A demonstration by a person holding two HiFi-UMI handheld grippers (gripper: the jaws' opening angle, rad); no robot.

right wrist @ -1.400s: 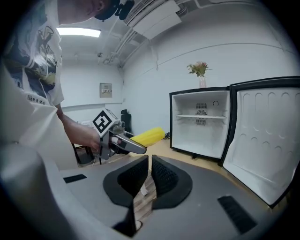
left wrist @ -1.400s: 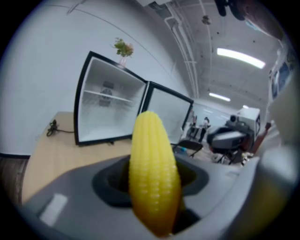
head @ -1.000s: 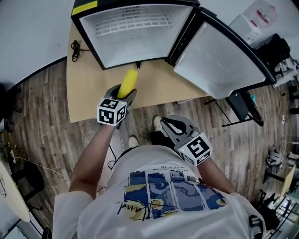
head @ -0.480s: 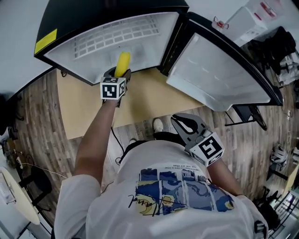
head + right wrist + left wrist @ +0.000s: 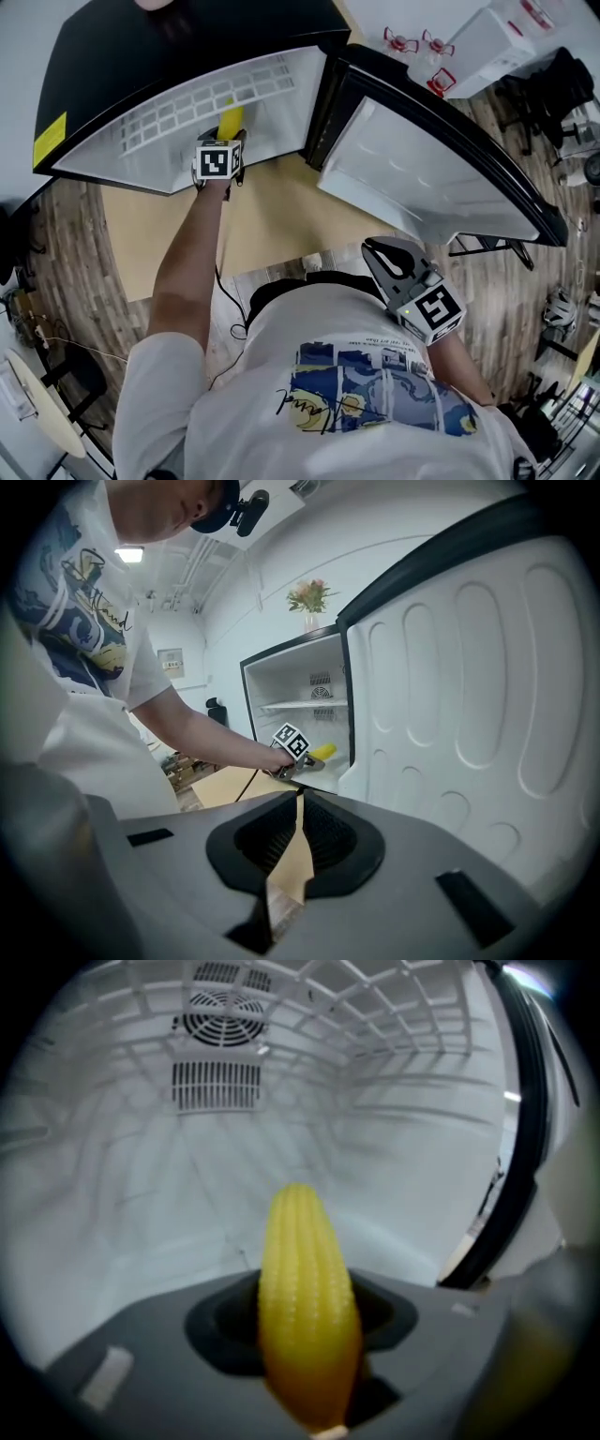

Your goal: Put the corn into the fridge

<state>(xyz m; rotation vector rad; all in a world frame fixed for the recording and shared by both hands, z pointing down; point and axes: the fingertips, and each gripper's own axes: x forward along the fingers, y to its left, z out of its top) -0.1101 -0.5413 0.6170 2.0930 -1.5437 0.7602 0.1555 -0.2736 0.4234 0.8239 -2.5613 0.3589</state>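
The yellow corn (image 5: 229,120) sticks out forward from my left gripper (image 5: 228,139), which is shut on its lower part. In the left gripper view the corn (image 5: 308,1288) stands between the jaws of the left gripper (image 5: 309,1335), inside the white fridge compartment (image 5: 187,1185). The black fridge (image 5: 178,103) stands open with its door (image 5: 422,141) swung to the right. My right gripper (image 5: 377,247) hangs back by my body, jaws together, nothing in them. The right gripper view shows that gripper (image 5: 298,797), and far off the left gripper (image 5: 298,761) with the corn (image 5: 323,752) at the fridge's mouth.
A tan table (image 5: 281,216) stands under and in front of the fridge. A wire shelf (image 5: 375,1016) and a fan vent (image 5: 222,1026) are above the corn inside. The open door's inner wall (image 5: 469,686) is close on the right. Flowers (image 5: 312,595) stand on the fridge.
My left gripper has carried the corn forward from above the table into the fridge opening. I have stepped closer to the fridge. The right gripper stays shut by my body.
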